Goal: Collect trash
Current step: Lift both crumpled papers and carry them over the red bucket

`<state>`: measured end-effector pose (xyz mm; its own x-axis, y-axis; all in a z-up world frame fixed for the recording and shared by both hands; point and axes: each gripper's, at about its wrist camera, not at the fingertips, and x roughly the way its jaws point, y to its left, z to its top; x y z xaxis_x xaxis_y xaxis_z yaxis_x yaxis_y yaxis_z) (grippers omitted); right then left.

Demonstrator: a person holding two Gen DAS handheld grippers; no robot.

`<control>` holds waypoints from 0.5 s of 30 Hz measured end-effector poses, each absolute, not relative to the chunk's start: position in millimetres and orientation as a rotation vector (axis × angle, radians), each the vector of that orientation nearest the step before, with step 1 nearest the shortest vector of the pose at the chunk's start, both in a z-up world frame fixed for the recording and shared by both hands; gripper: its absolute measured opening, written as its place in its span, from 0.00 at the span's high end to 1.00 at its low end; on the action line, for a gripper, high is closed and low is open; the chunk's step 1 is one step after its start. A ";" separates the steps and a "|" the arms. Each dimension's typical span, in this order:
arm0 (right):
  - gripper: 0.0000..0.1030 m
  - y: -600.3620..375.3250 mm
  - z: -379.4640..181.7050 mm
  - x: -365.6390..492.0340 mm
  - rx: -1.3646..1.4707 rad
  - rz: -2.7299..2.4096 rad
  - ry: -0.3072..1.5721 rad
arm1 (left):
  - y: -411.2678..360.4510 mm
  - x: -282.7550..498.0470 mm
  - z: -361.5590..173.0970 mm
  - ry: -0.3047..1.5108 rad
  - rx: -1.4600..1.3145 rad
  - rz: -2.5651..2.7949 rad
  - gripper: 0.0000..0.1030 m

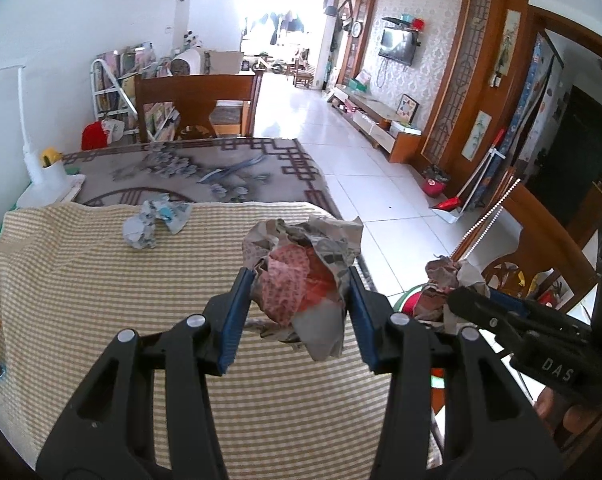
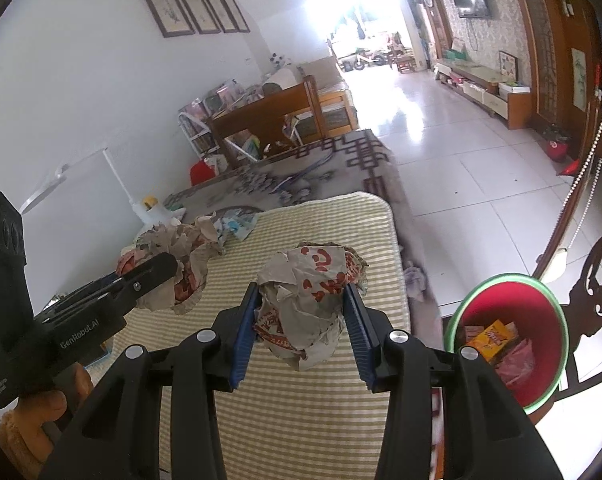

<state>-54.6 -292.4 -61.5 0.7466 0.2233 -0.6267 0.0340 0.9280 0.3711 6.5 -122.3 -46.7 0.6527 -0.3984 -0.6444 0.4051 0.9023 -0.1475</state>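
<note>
Left gripper (image 1: 299, 280) is clamped on a crumpled paper wad with red-printed inner layers (image 1: 301, 276); both blue pads press into its sides, and the wad bulges above and below the jaws. It is held over the yellow-striped cloth (image 1: 101, 280) covering the near end of the table.

Right gripper (image 2: 301, 304) is clamped on a second crumpled wad, grey paper with red lettering (image 2: 309, 304), likewise pinched between both pads, over the same cloth near its right edge.

A third wad, white-and-blue paper (image 1: 157, 220), lies loose on the cloth, well apart from both grippers, toward the patterned tablecloth (image 1: 221, 168).

View differences: the left wrist view shows the right gripper only from the side, at its right edge, and just a sliver of the bin's rim behind it. The right wrist view shows the red bin with green rim (image 2: 541, 280) from above, standing on the floor just beside the table's right edge. It also shows the left gripper side-on at left.

Bin contents: a yellow-orange carton (image 2: 493, 338) and pinkish plastic wrapping (image 2: 517, 364).
</note>
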 end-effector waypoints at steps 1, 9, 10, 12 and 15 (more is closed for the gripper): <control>0.60 -295.0 -61.8 -54.3 0.377 0.102 0.724 | -127.6 6.7 -46.9 0.729 0.013 -0.463 0.56; 0.60 -325.2 -61.5 -58.4 0.393 0.061 0.712 | -157.8 9.9 -49.4 0.731 0.031 -0.509 0.56; 0.60 -329.4 -61.5 -58.6 0.396 0.057 0.711 | -161.4 10.1 -49.7 0.733 0.033 -0.513 0.56; 0.60 -335.5 -62.4 -59.1 0.401 0.051 0.710 | -168.0 10.5 -51.0 0.736 0.038 -0.520 0.56; 0.60 -346.2 -64.1 -58.9 0.408 0.046 0.710 | -178.7 10.6 -52.8 0.740 0.043 -0.525 0.56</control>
